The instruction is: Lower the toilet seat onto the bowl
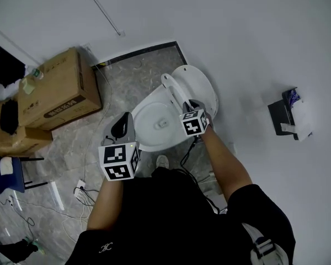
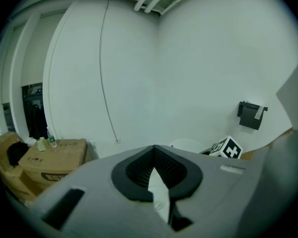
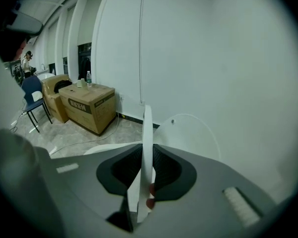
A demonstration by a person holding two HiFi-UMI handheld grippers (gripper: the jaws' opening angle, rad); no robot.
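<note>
This looks like a work room with a bathroom corner set up in it. A white toilet (image 1: 154,120) stands by a bare white wall (image 1: 237,37) with a paper holder (image 1: 281,117). Cardboard boxes (image 1: 58,90), a blue chair (image 3: 34,98) and loose cables (image 1: 83,195) sit on the stone floor (image 1: 121,87).

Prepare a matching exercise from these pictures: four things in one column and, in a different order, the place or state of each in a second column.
Things
1. toilet seat
2. large cardboard box
3. black paper dispenser
4. left tool

Places or states
A. fixed on the white wall
B. jaws together, nothing between them
C. standing on the floor beside the wall
D. raised upright, its edge between the jaws of the right tool

Right pairs: 1-D, 2-C, 3-A, 4-B
</note>
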